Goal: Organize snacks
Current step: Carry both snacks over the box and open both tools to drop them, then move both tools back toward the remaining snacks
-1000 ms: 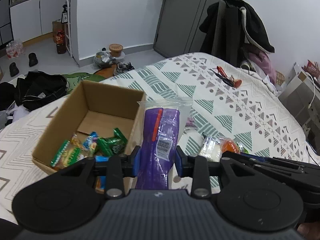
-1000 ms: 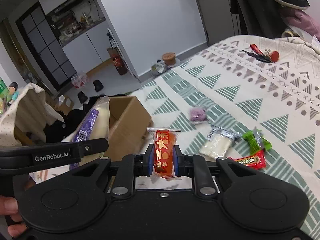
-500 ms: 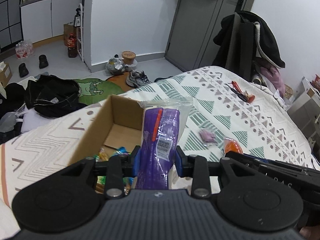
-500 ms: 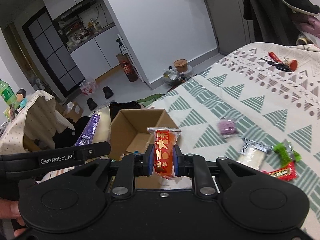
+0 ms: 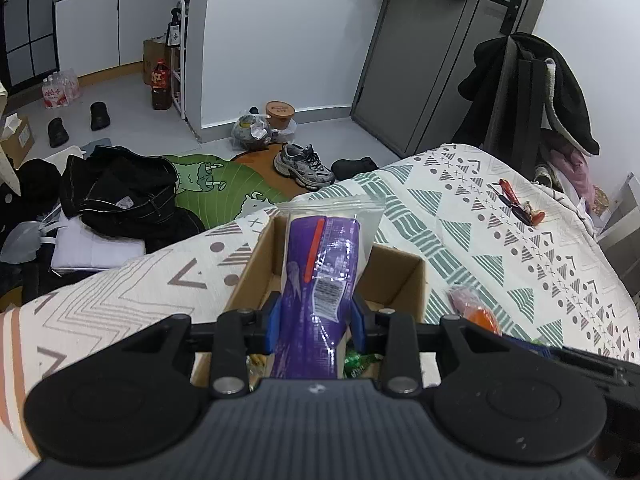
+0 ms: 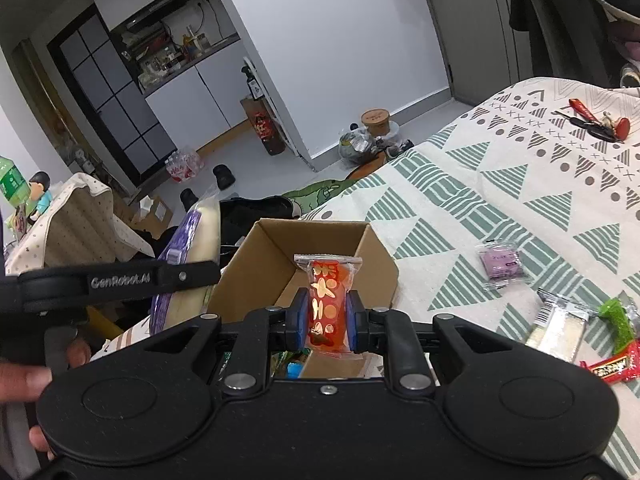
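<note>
My left gripper is shut on a purple snack packet in clear wrap, held upright over the open cardboard box on the bed. My right gripper is shut on a small red packet with gold print, also above the box. From the right wrist view the left gripper's arm and its purple packet show at the left. Green-wrapped snacks lie in the box bottom. Loose snacks remain on the bedspread: a purple sachet, a white bar, a green packet, a red bar.
The patterned bedspread ends at an edge just beyond the box. Keys with a red tag lie far on the bed. Dark clothes, shoes and a green mat cover the floor below. A person's hand holds the left gripper.
Both grippers have moved left across the bed with their packets and now sit over the box. The loose snacks have slid toward the right of both views.
</note>
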`<state>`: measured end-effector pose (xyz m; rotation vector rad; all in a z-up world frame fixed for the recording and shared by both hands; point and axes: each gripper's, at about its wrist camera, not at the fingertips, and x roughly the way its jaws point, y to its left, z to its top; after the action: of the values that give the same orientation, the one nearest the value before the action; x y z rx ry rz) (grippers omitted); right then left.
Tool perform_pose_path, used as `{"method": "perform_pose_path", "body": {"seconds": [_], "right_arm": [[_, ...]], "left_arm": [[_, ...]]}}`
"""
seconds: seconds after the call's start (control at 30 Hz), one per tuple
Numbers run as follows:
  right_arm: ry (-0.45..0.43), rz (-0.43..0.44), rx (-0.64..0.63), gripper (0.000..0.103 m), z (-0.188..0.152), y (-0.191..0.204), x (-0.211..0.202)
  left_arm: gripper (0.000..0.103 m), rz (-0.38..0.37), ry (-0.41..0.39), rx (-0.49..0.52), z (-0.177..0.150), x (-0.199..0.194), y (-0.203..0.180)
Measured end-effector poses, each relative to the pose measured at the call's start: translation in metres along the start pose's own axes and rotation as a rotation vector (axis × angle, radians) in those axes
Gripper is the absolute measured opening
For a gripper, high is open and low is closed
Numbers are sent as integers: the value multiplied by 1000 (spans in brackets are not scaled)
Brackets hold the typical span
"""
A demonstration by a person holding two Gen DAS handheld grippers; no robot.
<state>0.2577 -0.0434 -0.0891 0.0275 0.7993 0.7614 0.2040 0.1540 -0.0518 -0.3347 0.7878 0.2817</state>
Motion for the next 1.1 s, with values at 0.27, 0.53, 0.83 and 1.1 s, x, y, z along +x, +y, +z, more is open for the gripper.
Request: {"method": "perform_pose_path", "body": {"seconds": [0.27, 0.53, 0.83, 1.1], "right_arm": [[17, 1, 1, 19, 5, 6, 18], [11, 17, 22, 19, 12, 11, 26], [-16, 35, 10, 44, 14, 14, 13], [13, -50, -12, 55, 4, 4, -16]], "left_arm": [[37, 0, -7, -7, 11, 19, 10], [38, 17, 31, -43, 11, 24, 24], [71, 32, 35, -50, 6, 10, 23], [87, 11, 31, -48, 0, -4, 10]]}}
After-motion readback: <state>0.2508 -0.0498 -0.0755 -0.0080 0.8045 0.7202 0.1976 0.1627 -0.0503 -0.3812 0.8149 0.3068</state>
